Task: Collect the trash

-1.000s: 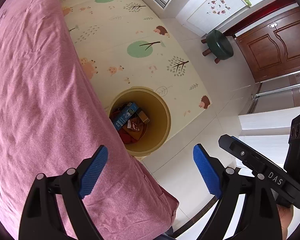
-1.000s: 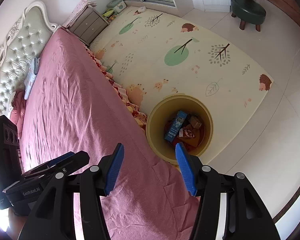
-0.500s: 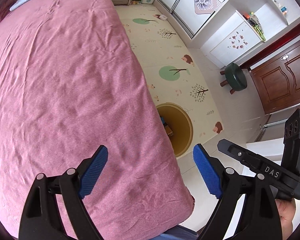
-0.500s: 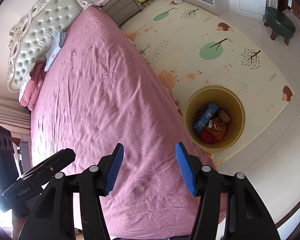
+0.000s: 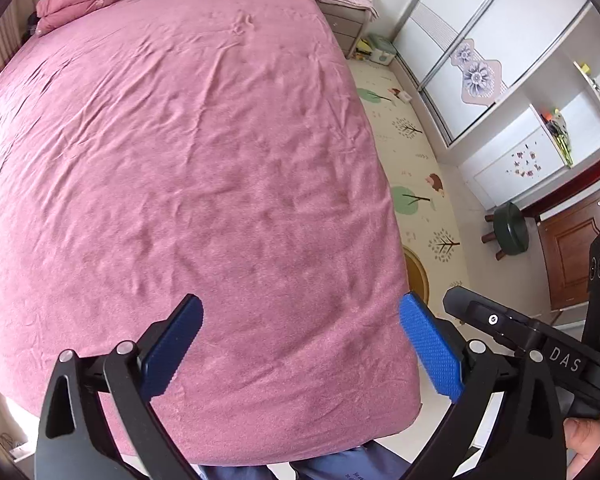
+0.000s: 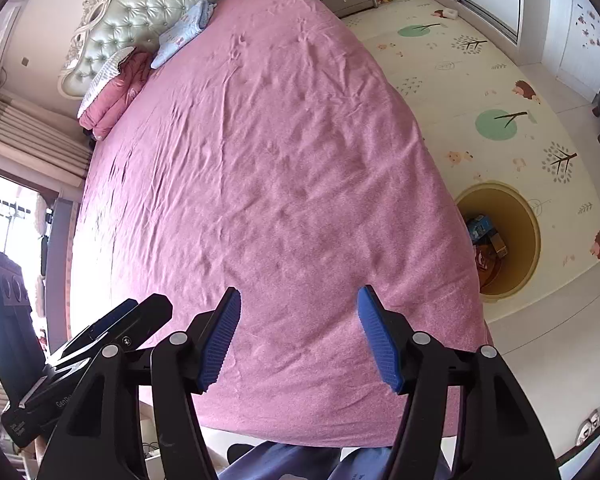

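A yellow round bin stands on the play mat beside the bed, partly hidden by the bed's edge, with a blue box and other wrappers inside. In the left wrist view only a sliver of the bin shows. My left gripper hovers over the foot of the pink bed; its jaws are opening wide, with nothing between them. My right gripper also hangs above the pink bed, its jaws opening and empty. No loose trash shows on the bedspread.
Folded pink and blue bedding lies by the headboard. A dark green stool stands on the tiled floor near a wooden door. White wardrobes line the far wall. A person's legs in blue show below the bed's foot.
Both grippers have swung away from the bin and risen, now looking over the whole bed. The bin has slid to the right edge of both views. Both pairs of jaws stand wider.
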Demonstrator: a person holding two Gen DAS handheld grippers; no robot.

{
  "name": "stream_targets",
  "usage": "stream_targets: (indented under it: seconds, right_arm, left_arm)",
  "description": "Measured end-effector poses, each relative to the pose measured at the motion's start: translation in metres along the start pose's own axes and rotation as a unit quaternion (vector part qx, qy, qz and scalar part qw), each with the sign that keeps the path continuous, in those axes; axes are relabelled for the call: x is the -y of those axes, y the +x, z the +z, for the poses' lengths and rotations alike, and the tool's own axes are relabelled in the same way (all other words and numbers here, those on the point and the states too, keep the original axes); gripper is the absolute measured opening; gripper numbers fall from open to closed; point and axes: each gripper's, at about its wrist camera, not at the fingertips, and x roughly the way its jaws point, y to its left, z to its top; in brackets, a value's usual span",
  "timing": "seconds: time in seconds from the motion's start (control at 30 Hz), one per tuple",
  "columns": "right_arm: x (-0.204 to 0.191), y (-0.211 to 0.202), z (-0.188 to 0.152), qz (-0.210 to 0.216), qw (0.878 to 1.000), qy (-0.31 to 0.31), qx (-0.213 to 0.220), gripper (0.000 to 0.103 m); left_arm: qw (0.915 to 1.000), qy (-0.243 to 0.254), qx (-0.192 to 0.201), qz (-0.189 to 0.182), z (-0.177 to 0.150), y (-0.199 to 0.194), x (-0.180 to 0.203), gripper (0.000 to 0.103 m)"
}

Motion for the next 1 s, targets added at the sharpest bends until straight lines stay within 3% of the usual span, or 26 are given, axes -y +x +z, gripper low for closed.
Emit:
stream_targets:
  seconds: [0.3,0.43,0.57,0.8,1.0]
  right_arm:
    - [-0.064,-0.026,-0.008,0.015,0.998,-0.039,0.041,0.068]
    - [-0.087,-0.041,-0.02,0.007,0.995,-0.066,0.07,0.072]
    - [-0.098,-0.054,-0.024,-0.011,0.991,-0.081,0.109,0.09]
    - [-0.112,-0.081,-0.031,-0.007,0.977,-0.098,0.188,0.094]
    - [-0.125,-0.08,-0.034,0.015,0.973,-0.123,0.195,0.094]
  left_arm:
    - [0.9968,-0.046,0.06,0.026,-0.001,-0.062,-0.046,0.099]
    - [0.9902,-0.06,0.118,0.045,-0.009,-0.094,-0.055,0.099]
    - [0.9838,-0.066,0.153,0.065,-0.016,-0.113,-0.058,0.099]
    - [0.9693,-0.061,0.218,0.094,-0.021,-0.147,-0.062,0.099]
    - [0.9668,-0.04,0.221,0.123,-0.02,-0.154,-0.06,0.099]
